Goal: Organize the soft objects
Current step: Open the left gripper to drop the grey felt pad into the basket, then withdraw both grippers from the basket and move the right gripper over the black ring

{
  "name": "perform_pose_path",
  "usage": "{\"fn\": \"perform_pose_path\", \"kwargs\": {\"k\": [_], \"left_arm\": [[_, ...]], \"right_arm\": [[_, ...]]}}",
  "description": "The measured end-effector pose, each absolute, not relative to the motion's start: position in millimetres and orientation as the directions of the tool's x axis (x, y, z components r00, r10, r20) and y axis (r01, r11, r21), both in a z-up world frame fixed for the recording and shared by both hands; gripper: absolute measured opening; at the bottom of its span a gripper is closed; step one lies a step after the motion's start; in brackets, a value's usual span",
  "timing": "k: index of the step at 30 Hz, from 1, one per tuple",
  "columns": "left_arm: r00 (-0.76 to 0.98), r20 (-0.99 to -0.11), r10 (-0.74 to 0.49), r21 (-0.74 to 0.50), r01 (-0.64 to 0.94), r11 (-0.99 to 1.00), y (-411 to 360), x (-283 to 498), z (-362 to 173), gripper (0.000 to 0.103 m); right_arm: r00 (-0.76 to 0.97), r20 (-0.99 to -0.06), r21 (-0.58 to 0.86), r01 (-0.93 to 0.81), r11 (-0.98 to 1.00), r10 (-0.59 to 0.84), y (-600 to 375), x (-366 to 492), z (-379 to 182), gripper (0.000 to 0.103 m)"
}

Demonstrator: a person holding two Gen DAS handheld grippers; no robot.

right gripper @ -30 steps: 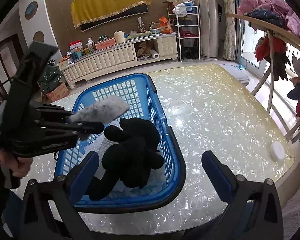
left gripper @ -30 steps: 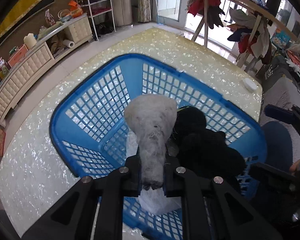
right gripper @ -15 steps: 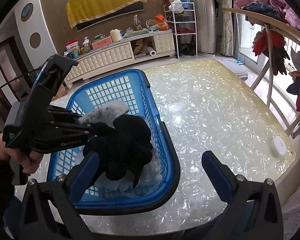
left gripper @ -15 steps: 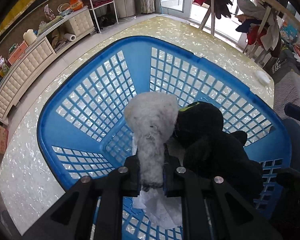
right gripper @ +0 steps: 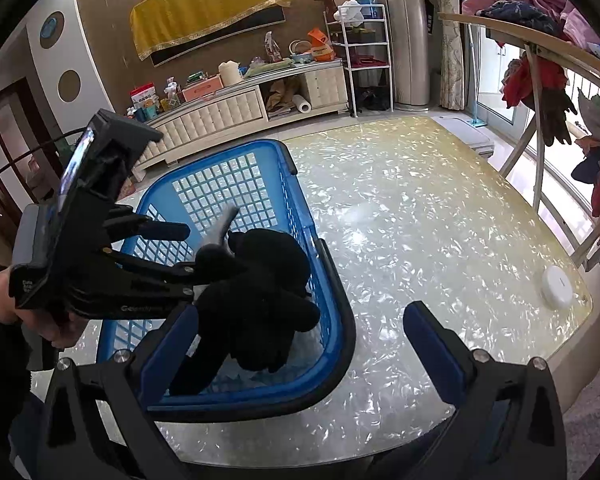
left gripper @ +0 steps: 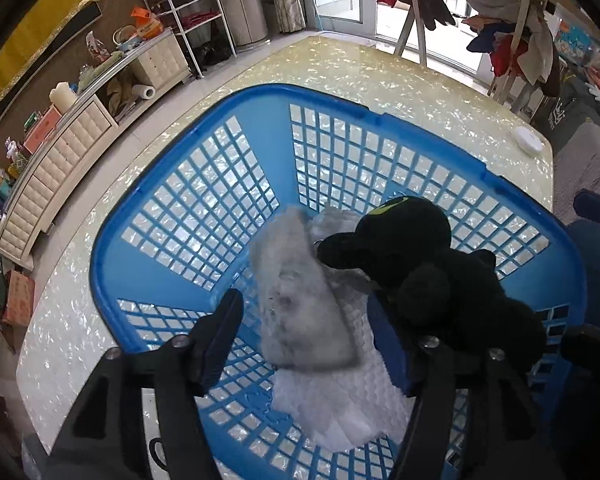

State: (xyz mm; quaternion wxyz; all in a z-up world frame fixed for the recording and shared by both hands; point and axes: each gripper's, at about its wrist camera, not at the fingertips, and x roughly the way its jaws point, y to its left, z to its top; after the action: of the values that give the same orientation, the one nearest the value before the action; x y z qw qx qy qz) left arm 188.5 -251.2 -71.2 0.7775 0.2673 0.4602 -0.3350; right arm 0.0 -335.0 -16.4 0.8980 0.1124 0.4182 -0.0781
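Left wrist view is showing your left gripper (left gripper: 306,336) standing wide apart over the blue basket (left gripper: 140,216), holding nothing, with the grey fuzzy piece (left gripper: 300,300) lying loose between the fingers on top of a white quilted cloth (left gripper: 340,404). Just to the right, a black plush toy (left gripper: 420,272) is touching the grey piece and pressing against the inner face of your right-hand finger (left gripper: 388,348). The far half of the basket floor is lying bare, so you are getting free room forward and to the left, while the near rim is sitting close under the gripper. Beyond the basket the pearly tabletop (left gripper: 380,76) is running out to its far edge, where a small white disc (left gripper: 527,140) is resting near the corner. The right wrist view is giving you what the left cannot: your right gripper (right gripper: 300,344) is hanging wide and unloaded, straddling the basket's near right wall (right gripper: 336,312), with broad bare table (right gripper: 420,208) to its right; the left tool is reaching in from the left, and the black toy is hiding most of the grey piece there. Against half a second ago, the left fingers were clamping the grey piece upright; now they are parted and it is lying flat in the basket.
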Motion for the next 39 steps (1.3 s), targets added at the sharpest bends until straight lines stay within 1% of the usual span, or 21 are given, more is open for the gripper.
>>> {"fn": "perform_pose_path", "kwargs": {"k": [1,2,3,8,15,16,18,22,25,26,27,34,39], "left_arm": [[0.357,-0.893,-0.273,0.111,0.764,0.635,-249.3,188.2,-69.8,0.073],[0.361,-0.893,-0.269,0.115,0.76,0.639,-247.3,188.5,-69.0,0.079],[0.359,-0.896,-0.261,0.115,0.756,0.645,-246.9,188.9,-69.4,0.08],[0.354,-0.898,-0.263,0.109,0.755,0.646,-236.9,184.7,-59.9,0.08],[0.441,-0.857,-0.266,0.171,0.731,0.66,-219.2,166.1,-34.3,0.084],[0.446,-0.853,-0.27,0.171,0.729,0.663,-214.9,163.2,-30.7,0.085],[0.455,-0.847,-0.274,0.169,0.72,0.673,-204.2,157.8,-23.6,0.091],[0.473,-0.834,-0.283,0.159,0.698,0.698,-180.4,149.7,-8.7,0.091],[0.467,-0.829,-0.308,0.127,0.694,0.708,-162.8,143.0,0.3,0.092],[0.469,-0.825,-0.316,0.123,0.693,0.71,-156.2,139.4,2.9,0.095],[0.477,-0.82,-0.317,0.124,0.688,0.715,-150.0,135.6,5.6,0.103],[0.522,-0.798,-0.301,0.136,0.643,0.754,-103.1,109.3,9.3,0.103],[0.528,-0.801,-0.282,0.116,0.599,0.792,-71.7,101.6,4.2,0.103]], "right_arm": [[0.638,-0.769,0.138,0.234,0.962,-0.045,-334.3,0.0,-16.4,0.103],[0.637,-0.77,0.14,0.233,0.962,-0.042,-333.7,-0.1,-16.5,0.103],[0.636,-0.77,0.14,0.231,0.963,-0.041,-333.0,-0.4,-16.3,0.103],[0.639,-0.769,0.138,0.223,0.965,-0.038,-327.0,-2.1,-13.1,0.103],[0.65,-0.758,0.122,0.204,0.971,-0.041,-312.0,-7.3,-2.6,0.103],[0.651,-0.758,0.12,0.201,0.972,-0.041,-310.6,-7.9,-2.0,0.103],[0.655,-0.755,0.114,0.187,0.976,-0.037,-304.3,-10.6,2.5,0.103],[0.665,-0.746,0.101,0.16,0.982,-0.032,-294.8,-13.9,9.3,0.103],[0.667,-0.744,0.098,0.138,0.985,-0.019,-285.5,-14.7,12.4,0.103],[0.668,-0.744,0.096,0.129,0.987,-0.014,-281.3,-14.7,13.5,0.103],[0.667,-0.745,0.094,0.121,0.988,-0.011,-278.0,-14.2,14.7,0.103],[0.667,-0.744,0.083,0.046,0.996,0.031,-252.1,-10.6,19.8,0.103],[0.661,-0.748,0.072,-0.014,0.997,0.063,-232.0,-4.8,21.1,0.103]]}}
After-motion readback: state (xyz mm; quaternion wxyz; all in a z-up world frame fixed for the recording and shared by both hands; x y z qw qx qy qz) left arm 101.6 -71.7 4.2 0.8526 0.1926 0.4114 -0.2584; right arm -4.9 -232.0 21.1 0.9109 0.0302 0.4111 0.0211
